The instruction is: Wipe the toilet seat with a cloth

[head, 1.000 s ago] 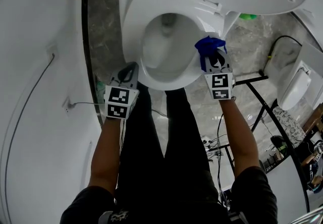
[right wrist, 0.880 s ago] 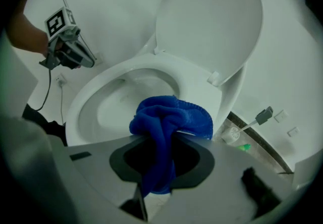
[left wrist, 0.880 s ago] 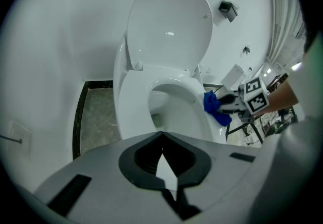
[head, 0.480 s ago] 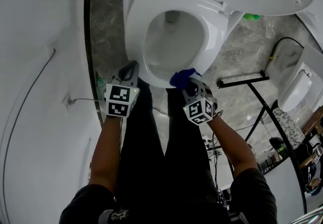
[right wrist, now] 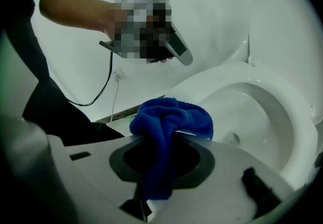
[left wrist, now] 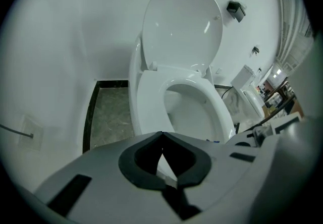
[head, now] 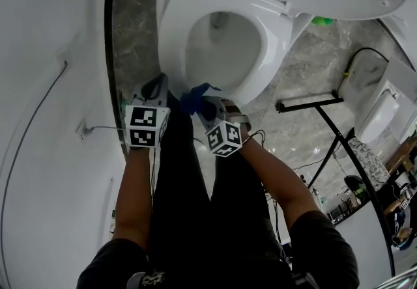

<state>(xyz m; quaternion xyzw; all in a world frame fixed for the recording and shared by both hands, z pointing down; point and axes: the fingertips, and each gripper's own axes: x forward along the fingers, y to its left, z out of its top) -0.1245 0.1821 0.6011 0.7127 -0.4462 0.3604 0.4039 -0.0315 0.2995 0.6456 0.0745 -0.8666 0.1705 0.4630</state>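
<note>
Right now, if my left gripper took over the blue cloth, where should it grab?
Probably the wad of the blue cloth bulging past the jaw tips of the right gripper, approached from the person's left, where the left gripper sits shut. Its tail is clamped between the right jaws; only the wad is free.

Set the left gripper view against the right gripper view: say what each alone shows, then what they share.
Left gripper view only: how the left hand-held gripper stands, with its jaws shut and empty, and a black wall box. Right gripper view only: the right hand-held gripper shut on the blue cloth, and the person's forearm. Both: the white toilet seat, its bowl and the raised lid.
</note>
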